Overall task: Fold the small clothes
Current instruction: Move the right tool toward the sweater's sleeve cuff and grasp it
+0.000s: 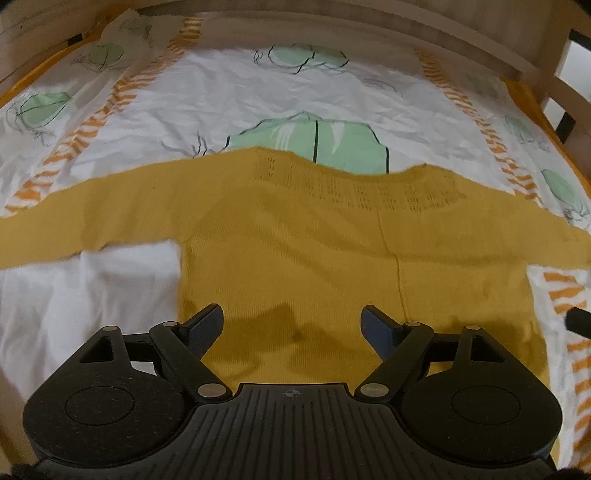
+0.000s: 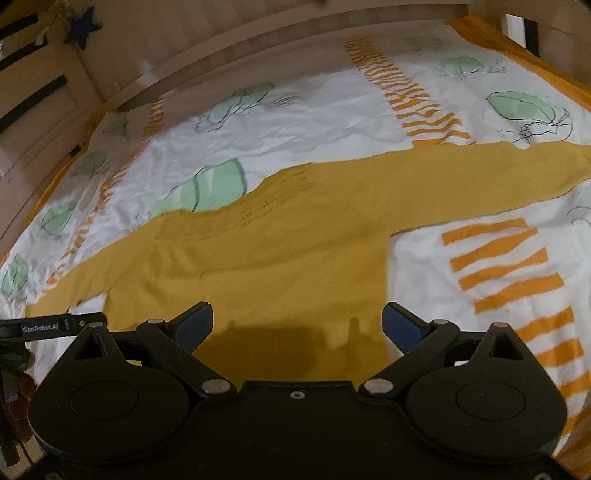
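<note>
Both tongs hang wide open and empty over the hem end of the mustard sweater (image 1: 295, 258): left gripper (image 1: 291, 325) above its body, right gripper (image 2: 297, 325) nearer its right side edge. The sweater lies flat, sleeves outspread, on a leaf-printed sheet (image 1: 221, 96); a wooden rail (image 1: 332, 29) bounds the far side

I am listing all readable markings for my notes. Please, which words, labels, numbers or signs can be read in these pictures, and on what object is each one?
"GenRobot.AI": white letters on a black bar at the left edge of the right wrist view, slightly blurred.
A small crosshair sign, no letters: on the body of the left hand-held gripper.
The yellow sweater and the bed cover carry no text.
</note>
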`<state>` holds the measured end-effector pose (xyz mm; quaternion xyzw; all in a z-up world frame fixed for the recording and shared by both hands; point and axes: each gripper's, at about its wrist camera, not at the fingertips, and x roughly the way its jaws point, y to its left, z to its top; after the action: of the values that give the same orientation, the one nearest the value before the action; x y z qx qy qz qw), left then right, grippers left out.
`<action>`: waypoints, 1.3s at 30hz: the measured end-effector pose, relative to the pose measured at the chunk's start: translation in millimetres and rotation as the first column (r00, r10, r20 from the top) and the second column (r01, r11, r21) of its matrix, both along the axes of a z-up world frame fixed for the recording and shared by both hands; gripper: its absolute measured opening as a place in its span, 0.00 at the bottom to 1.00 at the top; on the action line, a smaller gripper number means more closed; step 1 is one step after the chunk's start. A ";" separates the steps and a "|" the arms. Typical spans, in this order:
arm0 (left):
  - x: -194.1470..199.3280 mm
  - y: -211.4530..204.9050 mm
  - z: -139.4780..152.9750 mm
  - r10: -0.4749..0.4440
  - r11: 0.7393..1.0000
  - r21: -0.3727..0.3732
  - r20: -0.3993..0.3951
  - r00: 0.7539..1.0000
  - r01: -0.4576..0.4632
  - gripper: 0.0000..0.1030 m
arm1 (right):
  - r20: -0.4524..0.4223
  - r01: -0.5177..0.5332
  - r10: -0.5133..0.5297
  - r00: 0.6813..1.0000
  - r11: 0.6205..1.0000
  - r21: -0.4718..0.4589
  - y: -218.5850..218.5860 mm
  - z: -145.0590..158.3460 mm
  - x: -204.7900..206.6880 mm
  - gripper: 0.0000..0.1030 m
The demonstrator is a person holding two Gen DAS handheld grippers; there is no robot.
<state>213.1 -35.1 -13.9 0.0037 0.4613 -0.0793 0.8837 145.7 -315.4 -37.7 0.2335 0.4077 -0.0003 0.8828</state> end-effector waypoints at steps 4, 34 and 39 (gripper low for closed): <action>19.6 -1.0 -12.6 0.010 1.000 0.008 0.033 0.999 -0.010 0.79 | -0.010 0.050 -0.050 0.999 0.999 0.019 -25.6 -7.8 14.7 0.96; 42.0 -12.4 -77.3 0.016 0.998 0.054 0.008 1.000 -0.016 0.86 | 0.083 -0.430 0.493 0.866 0.818 -0.382 22.1 -71.7 236.3 0.76; 41.7 -14.4 -76.9 0.017 0.998 0.059 0.015 1.000 -0.018 0.86 | 0.029 -0.526 0.573 0.819 0.770 -0.360 27.2 -82.9 250.5 0.67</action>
<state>254.8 -49.5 -90.9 0.0264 0.4570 -0.0577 0.8872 396.2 -288.2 -120.6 -0.0509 0.3904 0.2049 0.8961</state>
